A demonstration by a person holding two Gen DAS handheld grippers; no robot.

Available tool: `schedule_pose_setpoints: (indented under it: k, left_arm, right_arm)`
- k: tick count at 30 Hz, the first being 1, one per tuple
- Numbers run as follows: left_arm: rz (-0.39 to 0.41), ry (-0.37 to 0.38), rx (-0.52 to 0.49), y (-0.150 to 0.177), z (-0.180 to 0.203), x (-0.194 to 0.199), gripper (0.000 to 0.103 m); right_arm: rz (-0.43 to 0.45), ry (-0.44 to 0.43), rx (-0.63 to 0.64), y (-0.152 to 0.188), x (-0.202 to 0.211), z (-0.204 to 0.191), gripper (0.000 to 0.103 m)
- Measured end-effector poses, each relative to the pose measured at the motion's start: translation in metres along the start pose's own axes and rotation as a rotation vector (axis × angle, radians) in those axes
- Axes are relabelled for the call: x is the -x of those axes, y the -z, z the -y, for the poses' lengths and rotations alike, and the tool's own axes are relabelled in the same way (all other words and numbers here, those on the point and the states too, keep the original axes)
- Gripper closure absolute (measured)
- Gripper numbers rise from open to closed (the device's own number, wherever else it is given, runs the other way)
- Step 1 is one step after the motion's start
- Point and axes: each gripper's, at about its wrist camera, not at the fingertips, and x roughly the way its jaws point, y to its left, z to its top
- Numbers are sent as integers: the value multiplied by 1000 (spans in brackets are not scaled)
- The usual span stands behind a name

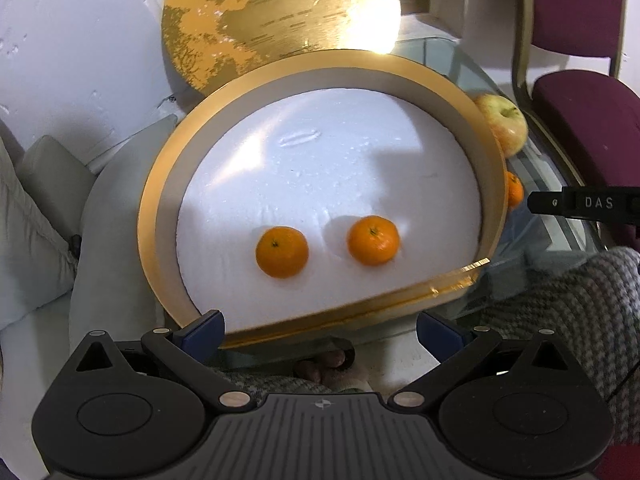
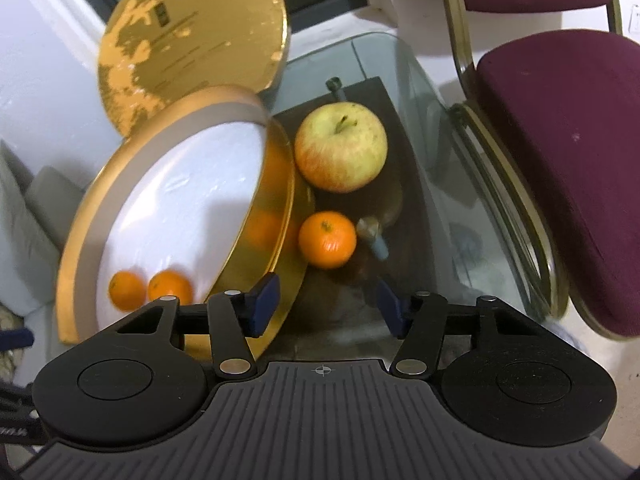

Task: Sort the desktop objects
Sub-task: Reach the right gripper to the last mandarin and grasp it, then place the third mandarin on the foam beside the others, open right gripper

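A glass table [image 2: 400, 92] stands against a white wall, with maroon chairs [image 2: 560, 168] at three o'clock; on it sits a round gold box [image 1: 160, 216] lined with white foam, its gold lid [image 1: 280, 20] propped upright at twelve o'clock behind it.

Inside the box lie two mandarins, one at seven o'clock [image 1: 282, 252] and one at five o'clock [image 1: 373, 241], well apart from the rim and not touching each other; the rest of the foam is bare. Outside, just beside the box wall at three o'clock, an apple [image 2: 341, 147] and a third mandarin [image 2: 327, 239] rest on the glass, the apple farther back; a small blue-tipped object lies next to the mandarin, too blurred to name.

The left tongs [image 1: 320, 326] hang over the near rim, spread wide and holding nothing; the right tongs [image 2: 326, 304] are likewise wide and empty, aimed at the loose mandarin.

Risks, as I judge them: the mandarin is round and smooth, so an off-centre pinch could squirt it across the glass or off the edge; the right tongs' left finger [image 2: 262, 300] sits close to the box wall, and a nudge could shift the box or topple the leaning lid; the apple may be too broad for a secure hold.
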Motion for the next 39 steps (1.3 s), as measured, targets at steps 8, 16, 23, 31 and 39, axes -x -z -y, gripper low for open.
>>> schedule_pose_setpoints:
  k: [8,16,23,31,39]
  left_arm:
    - [-7,-4,28,-13,-10,-15,1]
    - [-22,17,37,-16,-13,-24,1]
    - [-31,17,54,-11,-15,-25,1]
    - [-12,21,76,1,-20,-11,1]
    - [-18,65,92,24,-22,-7,1]
  right_arm:
    - [-22,-29,-66,-22,-39,12,45]
    - [-50,-93,-113,-28,-64,25,48]
    - [-56,-179,-216,-28,-71,42,57]
    - [-50,-140,-225,-21,-63,36,60]
    - [-19,-67,-196,-10,-20,29,60]
